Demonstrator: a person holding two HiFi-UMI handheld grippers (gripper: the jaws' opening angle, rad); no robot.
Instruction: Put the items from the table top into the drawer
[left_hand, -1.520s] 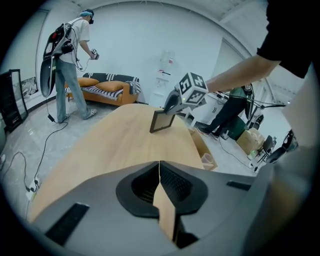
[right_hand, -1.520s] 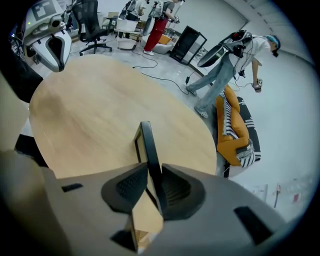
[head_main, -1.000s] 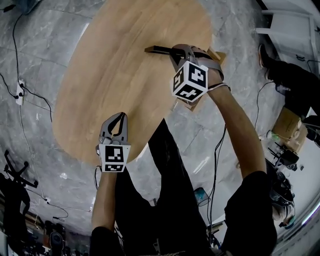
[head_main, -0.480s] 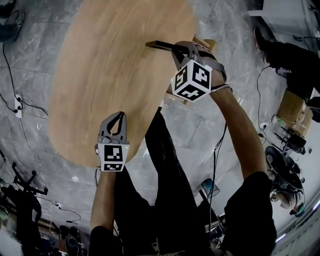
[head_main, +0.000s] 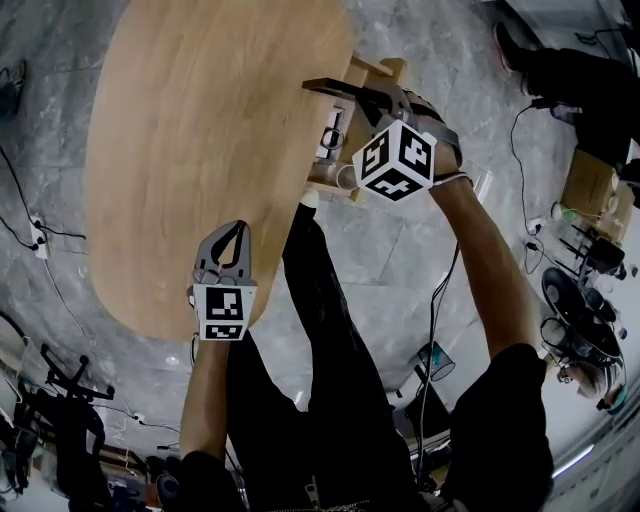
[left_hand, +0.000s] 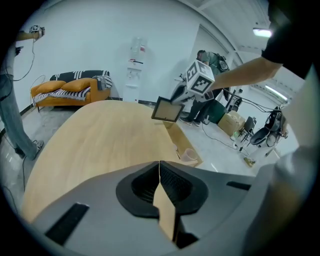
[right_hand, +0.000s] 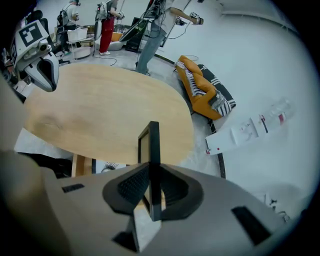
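One black frame (right_hand: 151, 142) stands edgewise, pinched in the right tool (right_hand: 150, 170); left tool (left_hand: 159, 165) pressed together.

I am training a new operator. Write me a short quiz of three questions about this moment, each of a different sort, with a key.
1. True or false: the jaws of the left gripper stand wide apart.
2. What does the right gripper grip? A) black frame B) spoon C) cloth
3. Fill in: the drawer at the edge of the table stands ____.
Key: 1 false, they are together with nothing between them; 2 A; 3 open.
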